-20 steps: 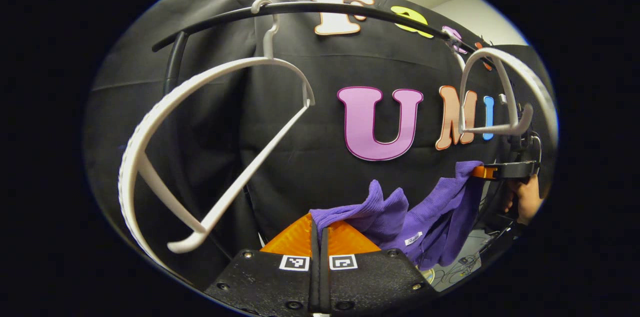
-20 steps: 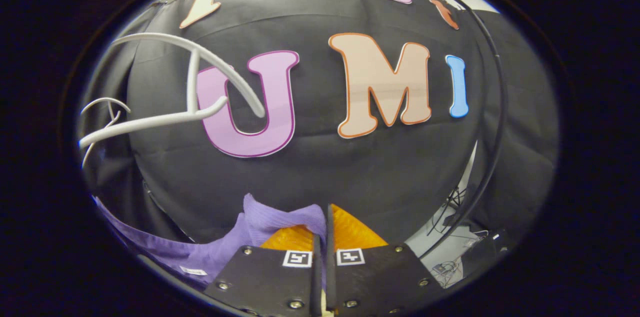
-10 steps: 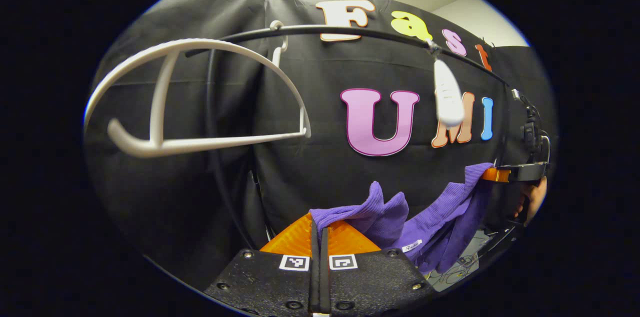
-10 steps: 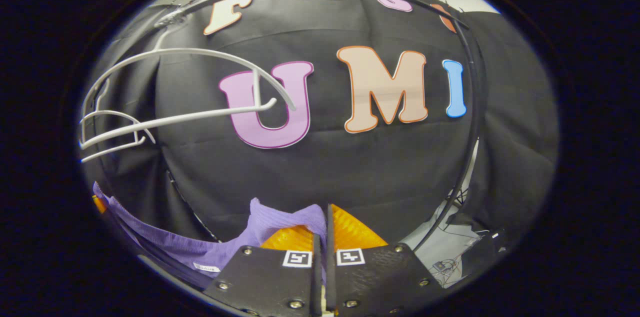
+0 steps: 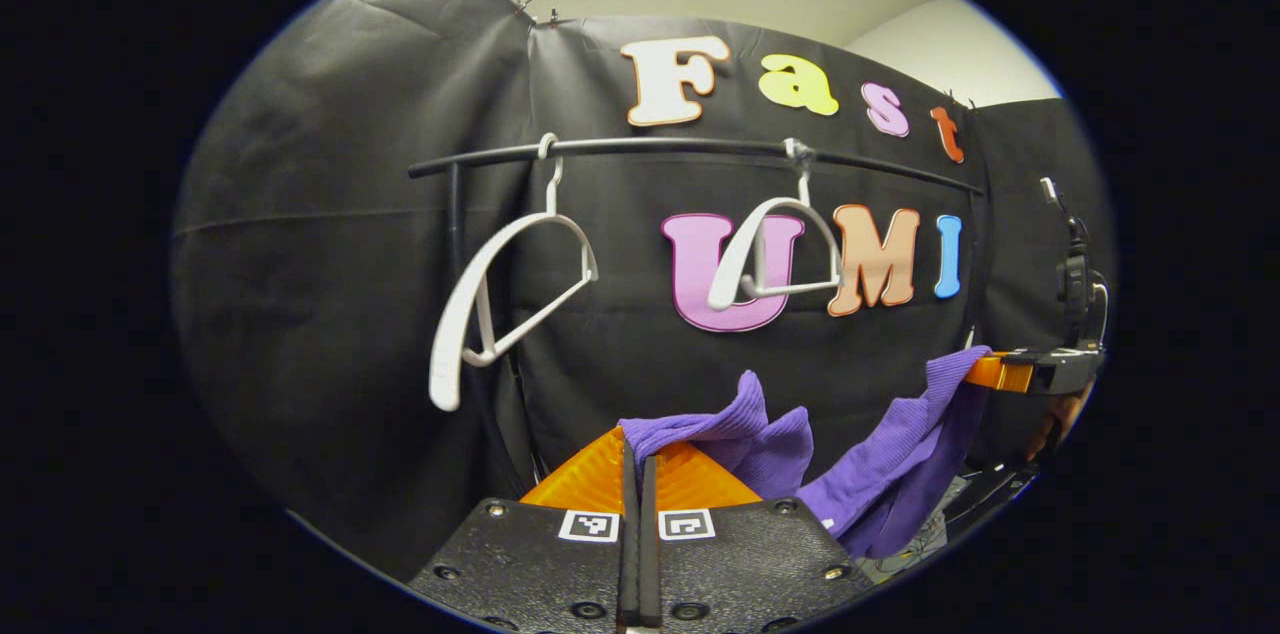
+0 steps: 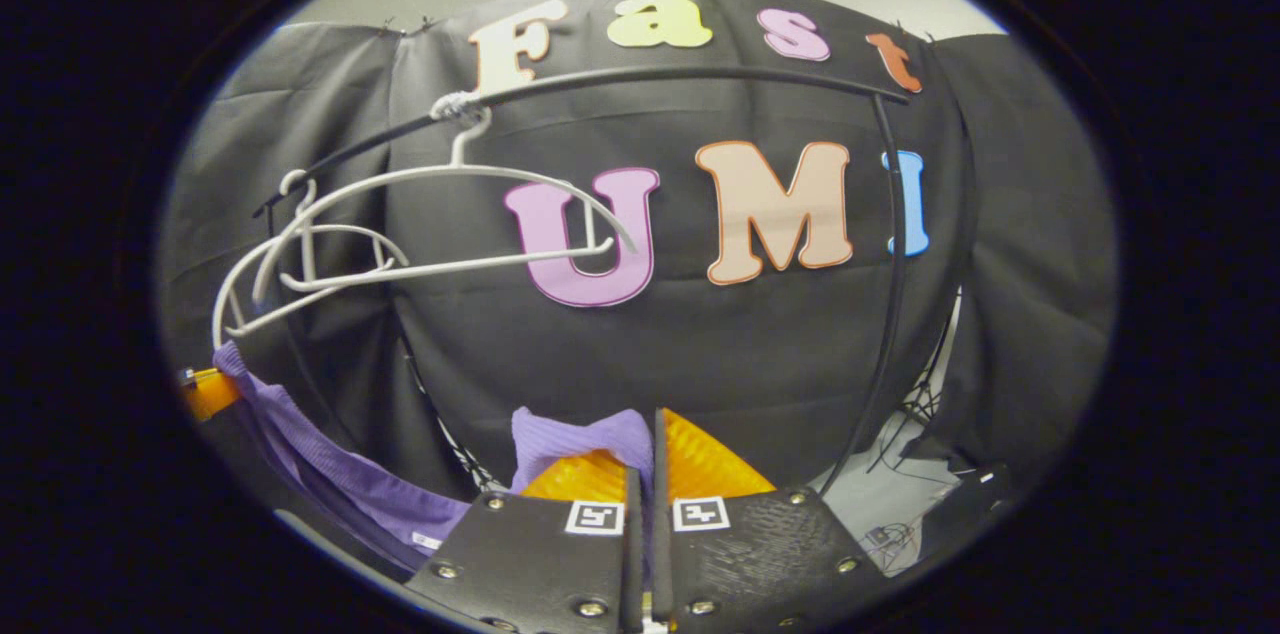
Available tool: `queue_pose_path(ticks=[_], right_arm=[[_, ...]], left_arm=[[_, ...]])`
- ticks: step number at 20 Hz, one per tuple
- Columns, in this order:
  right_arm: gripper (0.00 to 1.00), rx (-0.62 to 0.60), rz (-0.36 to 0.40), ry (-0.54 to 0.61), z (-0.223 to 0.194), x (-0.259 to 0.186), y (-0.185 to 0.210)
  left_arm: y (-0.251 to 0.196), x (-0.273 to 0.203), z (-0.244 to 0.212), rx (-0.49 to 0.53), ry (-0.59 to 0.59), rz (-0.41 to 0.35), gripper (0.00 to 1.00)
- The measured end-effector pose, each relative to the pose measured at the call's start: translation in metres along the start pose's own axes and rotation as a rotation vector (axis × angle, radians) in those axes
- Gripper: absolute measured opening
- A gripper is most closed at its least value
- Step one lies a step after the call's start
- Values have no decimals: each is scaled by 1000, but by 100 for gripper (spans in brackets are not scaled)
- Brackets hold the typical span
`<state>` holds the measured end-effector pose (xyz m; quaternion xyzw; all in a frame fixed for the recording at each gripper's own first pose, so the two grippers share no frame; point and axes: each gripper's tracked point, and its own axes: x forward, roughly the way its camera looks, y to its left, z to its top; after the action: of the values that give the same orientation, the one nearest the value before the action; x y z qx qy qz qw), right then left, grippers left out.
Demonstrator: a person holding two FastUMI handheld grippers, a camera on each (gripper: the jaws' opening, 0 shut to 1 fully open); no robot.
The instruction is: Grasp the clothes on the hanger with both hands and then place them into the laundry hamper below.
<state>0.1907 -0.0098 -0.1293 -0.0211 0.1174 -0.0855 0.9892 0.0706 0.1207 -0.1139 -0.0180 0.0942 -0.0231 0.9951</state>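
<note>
Fingers of the left gripper [image 5: 637,459] are pressed together on a fold of the purple knit garment [image 5: 880,474], which bunches just past the tips. From there the cloth sags and climbs to the right gripper [image 5: 985,372], seen farther off at the right edge of the left gripper view, with the holding hand [image 5: 1060,419] partly visible below it. In the right gripper view the right gripper [image 6: 648,449] pinches another fold of the garment [image 6: 575,439], and the cloth trails down and left to the left gripper [image 6: 205,392] at the edge. The garment hangs slack between the two grippers, clear of the hangers. Two white hangers [image 5: 490,299] [image 5: 775,249] hang bare and tilted on the black rail [image 5: 660,147]. No hamper is visible. Both grippers point roughly level toward the booth wall.
</note>
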Motion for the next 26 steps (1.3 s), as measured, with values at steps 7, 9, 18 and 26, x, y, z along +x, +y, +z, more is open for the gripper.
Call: queue_pose_path(ticks=[7, 9, 18, 26], right_arm=[[4, 45, 63, -69, 23, -76, 21], [4, 66, 80, -85, 37, -86, 26], [4, 127, 40, -167, 102, -90, -5], [4, 130, -33, -126, 88, -31, -35]], left_arm=[[-74, -24, 28, -59, -10, -97, 0], [-90, -26, 43, -45, -25, -134, 2], [-152, 11, 96, -58, -114, -263, 0], [-186, 80, 61, -30, -53, -313, 1]])
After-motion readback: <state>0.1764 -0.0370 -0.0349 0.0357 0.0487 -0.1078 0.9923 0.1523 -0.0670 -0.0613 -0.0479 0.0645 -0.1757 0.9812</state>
